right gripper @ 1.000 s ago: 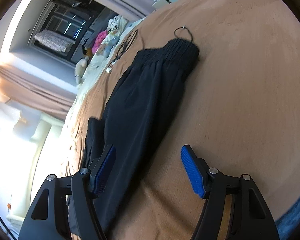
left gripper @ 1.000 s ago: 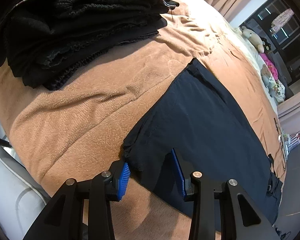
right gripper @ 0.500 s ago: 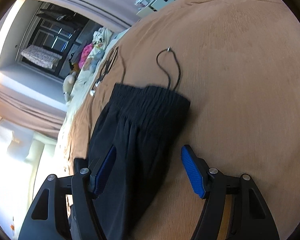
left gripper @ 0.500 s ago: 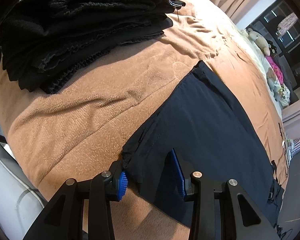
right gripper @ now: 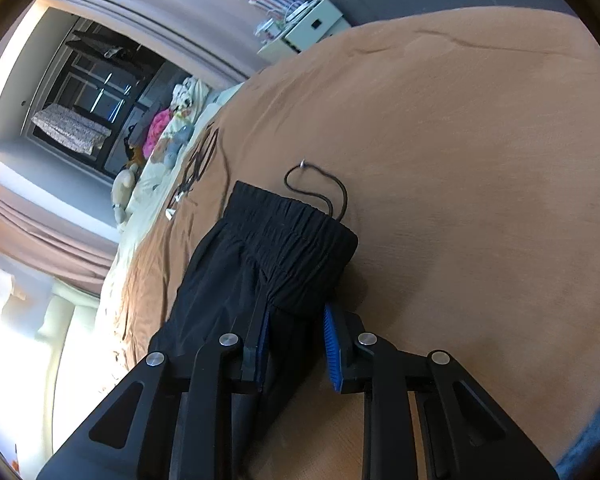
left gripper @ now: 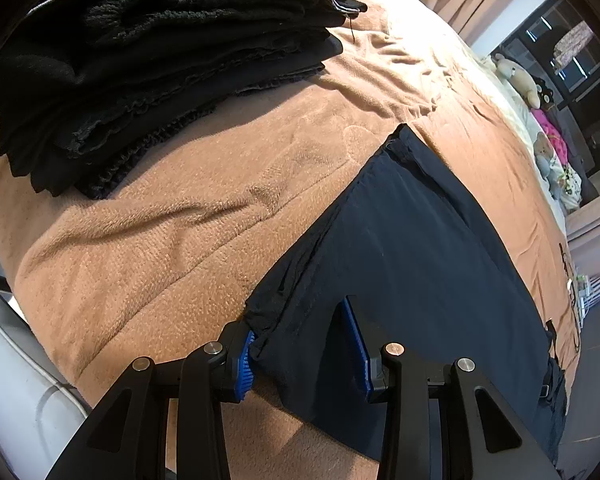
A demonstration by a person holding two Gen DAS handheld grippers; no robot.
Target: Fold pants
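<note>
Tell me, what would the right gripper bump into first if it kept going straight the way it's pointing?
Probably the pants' gathered waistband, bunched just ahead of the right gripper. The jaws have just been closing, with that black cloth between them. Beyond lies the brown blanket.

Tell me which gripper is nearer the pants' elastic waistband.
Right. The right gripper straddles the waistband of the pants; the left gripper is at the hem end, far away.
</note>
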